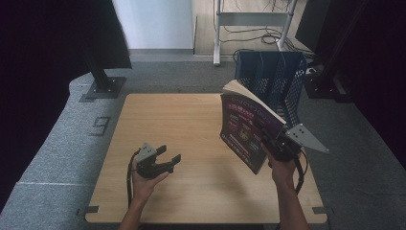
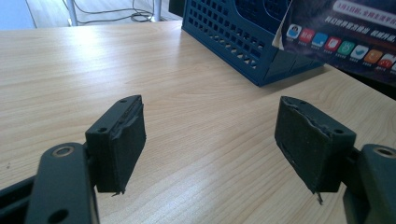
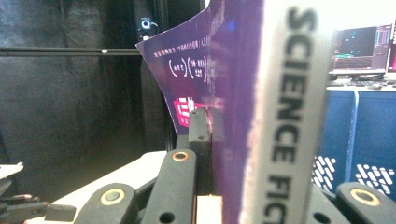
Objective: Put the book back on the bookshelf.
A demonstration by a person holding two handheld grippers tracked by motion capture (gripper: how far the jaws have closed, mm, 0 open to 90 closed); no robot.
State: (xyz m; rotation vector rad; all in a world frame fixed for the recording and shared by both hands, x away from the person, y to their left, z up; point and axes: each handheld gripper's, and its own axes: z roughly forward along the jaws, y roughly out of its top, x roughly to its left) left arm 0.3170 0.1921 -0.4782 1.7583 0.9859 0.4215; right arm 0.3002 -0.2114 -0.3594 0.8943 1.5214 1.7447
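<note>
The rack [image 1: 275, 79] stands on the table [image 1: 191, 139] at its far right corner. The book [image 1: 246, 125] is up off the table, just before the rack. The left gripper [image 1: 170, 155] is over the table's near left part.

A light wooden table [image 1: 191, 143] stands on grey carpet [image 1: 57, 143]. Beyond its far edge, a white desk frame [image 1: 218, 33] stands over loose cables [image 1: 253, 36] on the floor. Dark curtains [image 1: 38, 43] hang at both sides. A computer screen [image 3: 362, 46] glows far off.
</note>
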